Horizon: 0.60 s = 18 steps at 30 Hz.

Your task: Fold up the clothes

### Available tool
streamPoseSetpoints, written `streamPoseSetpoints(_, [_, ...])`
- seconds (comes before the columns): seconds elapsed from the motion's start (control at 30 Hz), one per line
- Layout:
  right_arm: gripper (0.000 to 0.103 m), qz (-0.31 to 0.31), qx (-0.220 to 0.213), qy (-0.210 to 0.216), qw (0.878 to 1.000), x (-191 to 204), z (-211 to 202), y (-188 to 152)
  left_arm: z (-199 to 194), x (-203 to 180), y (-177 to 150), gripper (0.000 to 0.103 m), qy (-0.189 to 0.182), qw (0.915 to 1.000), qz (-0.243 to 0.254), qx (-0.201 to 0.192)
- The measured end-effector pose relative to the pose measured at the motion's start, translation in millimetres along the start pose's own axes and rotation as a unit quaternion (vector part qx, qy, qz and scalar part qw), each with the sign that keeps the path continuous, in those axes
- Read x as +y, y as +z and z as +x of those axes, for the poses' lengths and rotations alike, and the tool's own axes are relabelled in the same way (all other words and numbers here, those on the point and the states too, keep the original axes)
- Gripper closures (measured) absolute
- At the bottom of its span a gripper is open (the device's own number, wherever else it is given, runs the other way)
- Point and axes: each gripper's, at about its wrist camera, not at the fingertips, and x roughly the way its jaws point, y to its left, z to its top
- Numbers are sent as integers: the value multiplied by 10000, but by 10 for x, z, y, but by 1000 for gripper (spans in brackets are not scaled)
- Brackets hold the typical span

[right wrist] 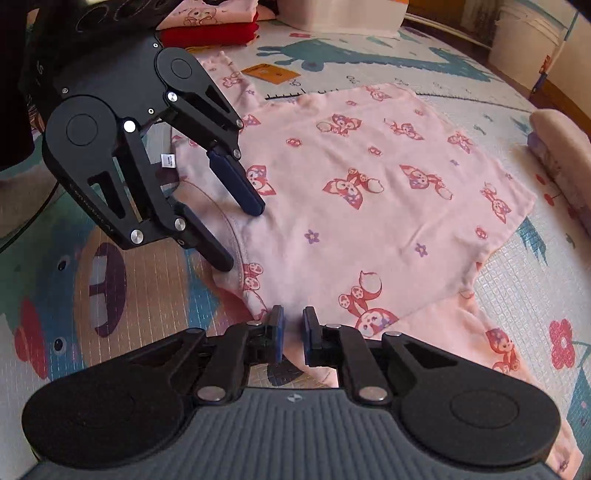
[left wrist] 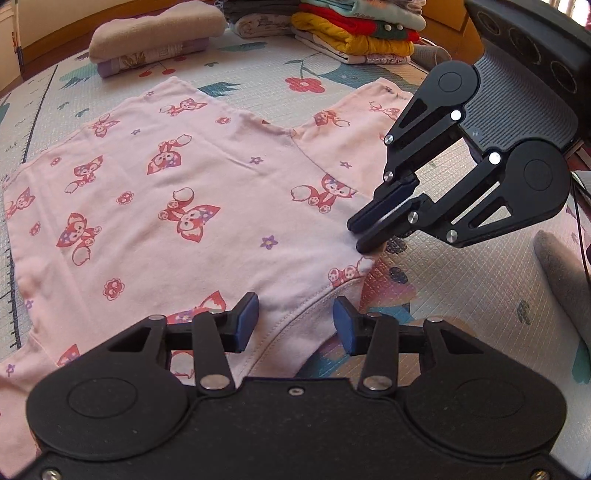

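Note:
A pink shirt (left wrist: 207, 184) printed with red foxes lies spread flat on the play mat (left wrist: 461, 295); the right wrist view shows the shirt (right wrist: 369, 206) too. My left gripper (left wrist: 295, 321) is open, one finger on each side of the collar seam near the neck opening. In the right wrist view the left gripper (right wrist: 242, 238) stands tilted down over the collar, one pad on the fabric. My right gripper (right wrist: 293, 334) is shut on the shirt's shoulder edge, with pink fabric between its pads. The left wrist view shows the right gripper (left wrist: 356, 236) pinching that edge.
Stacks of folded clothes (left wrist: 354, 33) and a folded beige and lilac bundle (left wrist: 155, 33) sit at the back of the mat. Red folded clothes (right wrist: 210, 33), a white box (right wrist: 340, 14) and an orange card (right wrist: 273, 74) lie beyond the shirt. A grey cushion (left wrist: 565, 273) is at right.

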Motion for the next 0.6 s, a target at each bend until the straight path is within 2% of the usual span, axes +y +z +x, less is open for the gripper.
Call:
streamPoseSetpoints(0.1, [90, 582, -22, 110, 9982, -220, -43, 62, -51, 107, 14, 59, -260, 9994, -247, -20])
streamPoseSetpoints(0.13, [90, 602, -89, -15, 9981, -284, -34, 105, -83, 188, 24, 59, -243, 9989, -389, -89])
streamPoseSetpoints(0.27, [90, 713, -427, -388, 9958, -667, 55, 340, -156, 613, 145, 59, 157, 9961, -803, -318])
streamPoseSetpoints(0.37, [90, 1399, -498, -501, 9876, -1076, 176, 266, -146, 1070, 253, 59, 620, 9905, -1108, -534])
streamPoseSetpoints(0.47, [90, 2083, -564, -611, 9745, -1486, 297, 189, 12, 1560, 222, 61, 1006, 9793, -1736, -273])
streamPoseSetpoints(0.5, [92, 2293, -613, -475, 9703, -1579, 323, 111, 10, 1660, 185, 68, 1008, 9770, -1847, -352])
streamPoseSetpoints(0.57, [96, 2378, -619, -573, 9676, -1568, 271, 92, -73, 1752, 168, 68, 962, 9736, -2033, -396])
streamPoseSetpoints(0.6, [94, 2418, -621, -625, 9663, -1561, 245, 83, -125, 1779, 166, 68, 986, 9713, -2121, -429])
